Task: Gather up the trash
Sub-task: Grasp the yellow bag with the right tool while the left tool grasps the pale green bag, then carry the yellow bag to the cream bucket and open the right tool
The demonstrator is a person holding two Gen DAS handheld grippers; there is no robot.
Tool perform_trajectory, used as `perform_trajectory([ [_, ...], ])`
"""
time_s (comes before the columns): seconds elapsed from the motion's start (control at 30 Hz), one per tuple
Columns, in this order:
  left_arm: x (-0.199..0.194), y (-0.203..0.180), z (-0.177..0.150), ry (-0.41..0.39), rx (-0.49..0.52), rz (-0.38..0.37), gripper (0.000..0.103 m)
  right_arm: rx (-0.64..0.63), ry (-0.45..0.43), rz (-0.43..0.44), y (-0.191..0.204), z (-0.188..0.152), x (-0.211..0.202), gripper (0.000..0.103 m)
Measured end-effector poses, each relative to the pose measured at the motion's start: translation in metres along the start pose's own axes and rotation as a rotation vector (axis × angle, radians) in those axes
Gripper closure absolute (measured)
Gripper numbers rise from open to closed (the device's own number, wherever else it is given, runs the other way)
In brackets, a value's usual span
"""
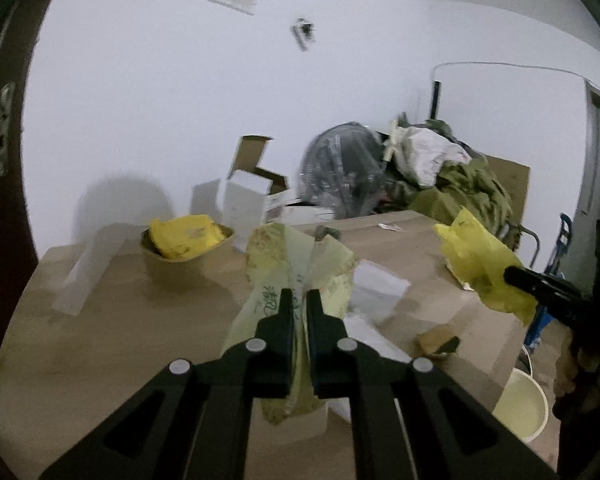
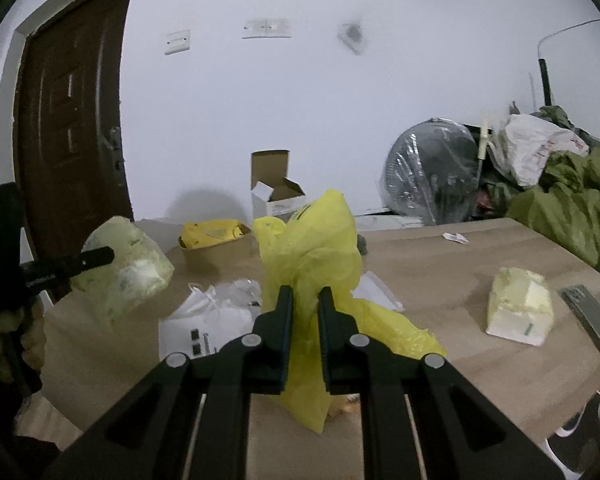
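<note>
- Clamping a pale green wrapper, left gripper with jaws pinched tight, lifted above the wooden table.
- Gripping a yellow plastic bag, right gripper likewise closed on it, raised over the tabletop.
- Resting near the table's far edge: a brown bowl stuffed with yellow trash.
- Lying on the wood: a white bag, a pale wrapped packet.
- Standing behind: white wall, dark door, plastic-covered fan, open cardboard box, heaped green cloth.

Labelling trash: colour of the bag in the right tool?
Yellow bag; clearest in the right wrist view.
</note>
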State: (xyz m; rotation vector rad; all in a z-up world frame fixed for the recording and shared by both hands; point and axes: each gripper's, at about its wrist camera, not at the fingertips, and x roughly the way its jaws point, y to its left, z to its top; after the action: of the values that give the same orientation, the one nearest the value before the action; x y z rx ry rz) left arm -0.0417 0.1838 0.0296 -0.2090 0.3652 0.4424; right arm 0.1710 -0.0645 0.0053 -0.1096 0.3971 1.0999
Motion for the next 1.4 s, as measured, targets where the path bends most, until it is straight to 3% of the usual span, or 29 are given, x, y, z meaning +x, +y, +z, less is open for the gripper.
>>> perform_trajectory([
  [0.23, 0.005, -0.046, 0.002, -0.026, 0.086, -0.129, 0.097, 0.037, -0.007, -0.075, -0.022, -0.020, -0.036, 0.092],
  [0.5, 0.022, -0.100, -0.001, 0.005, 0.162, -0.275, 0.097, 0.078, 0.000, -0.170, -0.047, -0.039, -0.071, 0.092],
  [1.07, 0.051, -0.188, -0.028, 0.098, 0.275, -0.511, 0.097, 0.200, 0.020, -0.395, -0.089, -0.087, -0.150, 0.092],
  [1.4, 0.065, -0.237, -0.047, 0.164, 0.330, -0.616, 0.097, 0.304, 0.095, -0.492, -0.115, -0.132, -0.168, 0.092],
])
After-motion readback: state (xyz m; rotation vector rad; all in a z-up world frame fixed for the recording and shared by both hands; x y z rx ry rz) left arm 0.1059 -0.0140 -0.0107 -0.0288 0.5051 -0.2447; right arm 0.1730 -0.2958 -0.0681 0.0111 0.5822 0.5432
